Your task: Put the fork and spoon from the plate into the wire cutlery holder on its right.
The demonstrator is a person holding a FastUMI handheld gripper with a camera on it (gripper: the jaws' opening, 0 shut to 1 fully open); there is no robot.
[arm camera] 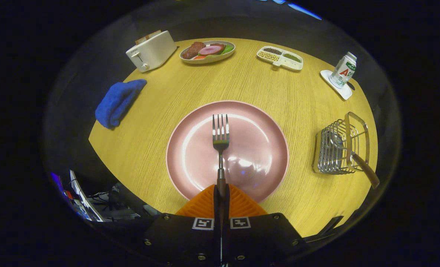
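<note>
Gripper clamped on the fork handle, both fingers pressed together around it, almost no gap. Fork sticks straight ahead from the fingers, tines forward, over the middle of the pink plate; can't tell whether it's lifted clear or touching the plate surface. Nothing else visible on the plate. Right of the plate, apart from it, the wire holder on the table; a utensil with a brownish handle leans out of it toward the near side, bowl end seen through the wires, likely the spoon. So judging by layout: spoon part looks done, fork is in hand and remaining; it has to travel right and go down into the holder, handle or tines first not settled here. Farther off: blue cloth left of the plate, toaster, food dish, divided tray, carton on a coaster at the far right.
</note>
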